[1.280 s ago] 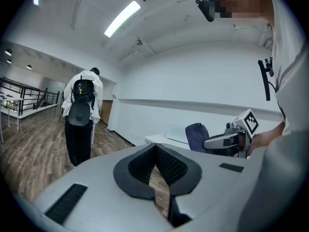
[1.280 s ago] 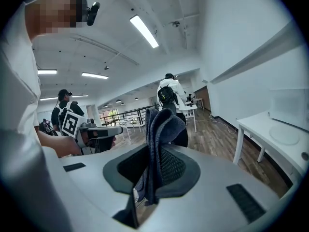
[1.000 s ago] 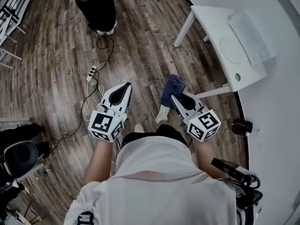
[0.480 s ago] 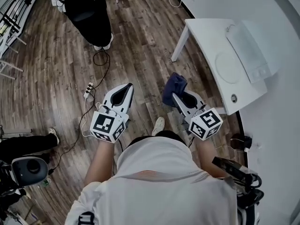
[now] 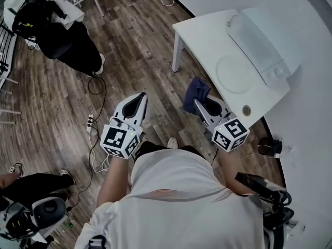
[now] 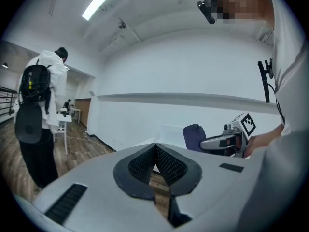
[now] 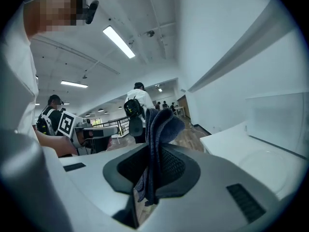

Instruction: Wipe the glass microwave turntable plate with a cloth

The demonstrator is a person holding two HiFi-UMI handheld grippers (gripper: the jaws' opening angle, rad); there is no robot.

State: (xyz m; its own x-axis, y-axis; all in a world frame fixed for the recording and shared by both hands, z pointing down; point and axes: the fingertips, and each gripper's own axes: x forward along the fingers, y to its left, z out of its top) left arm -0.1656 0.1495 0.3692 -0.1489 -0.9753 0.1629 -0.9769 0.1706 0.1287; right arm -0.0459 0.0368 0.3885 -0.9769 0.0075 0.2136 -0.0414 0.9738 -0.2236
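Wood-plank floor [image 5: 140, 35] is viewed from above, with a white surface [image 5: 202, 32] at upper right. The glass turntable plate [image 5: 234, 74] is laid flat on that surface, just beside a white appliance [image 5: 264, 32]; it is touched by neither gripper. A dark blue cloth [image 5: 196, 92] is clamped in the jaws of the right gripper [image 5: 201, 104], with its free end sticking out past the tips. The cloth is held over the floor near the surface's edge, apart from the plate. The left gripper [image 5: 139, 98] is held alongside over the floor, jaws closed tip to tip, nothing between them. A bystander [image 5: 72, 48] with a black backpack [image 5: 33, 14] is seen at upper left. A power strip [image 5: 89, 122] is laid on the floor.
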